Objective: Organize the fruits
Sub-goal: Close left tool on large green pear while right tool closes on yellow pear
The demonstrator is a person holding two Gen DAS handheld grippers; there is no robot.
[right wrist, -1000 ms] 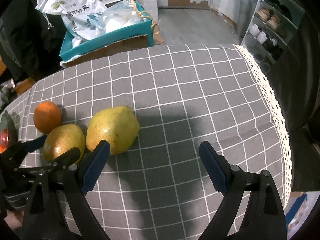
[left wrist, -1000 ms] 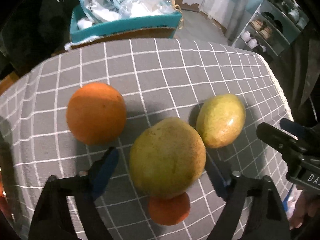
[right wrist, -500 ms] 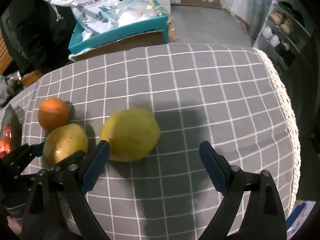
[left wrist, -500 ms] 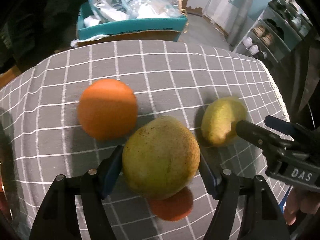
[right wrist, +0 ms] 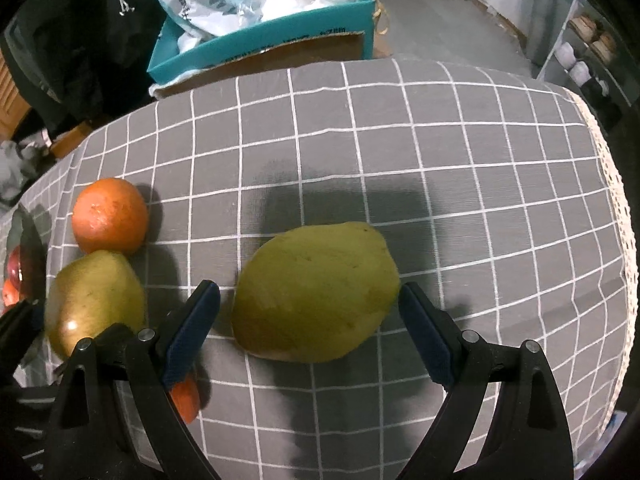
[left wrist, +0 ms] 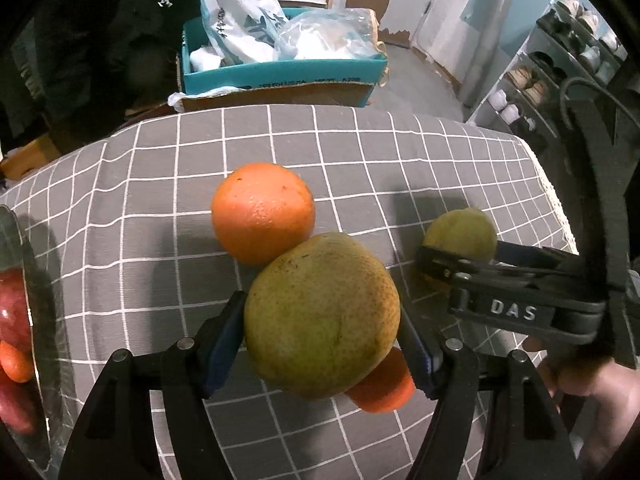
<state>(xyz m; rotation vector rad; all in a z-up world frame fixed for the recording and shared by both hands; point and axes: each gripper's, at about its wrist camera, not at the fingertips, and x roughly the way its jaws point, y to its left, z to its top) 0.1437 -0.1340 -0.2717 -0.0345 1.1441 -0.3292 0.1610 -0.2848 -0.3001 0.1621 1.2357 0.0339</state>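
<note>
Two grippers, left jaws clamping green mango [left wrist: 322, 314], right jaws spread around yellow mango [right wrist: 316, 292], "DAS" label [left wrist: 513, 311]

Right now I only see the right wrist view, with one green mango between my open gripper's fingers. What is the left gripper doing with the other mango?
Observer: The left gripper has its pads against both sides of the other mango.
Operator: Is anything tucked close to it that I can't make out?
Observer: Yes, a small orange fruit sits just below that mango's near side, next to the left gripper's right-hand finger.
</note>
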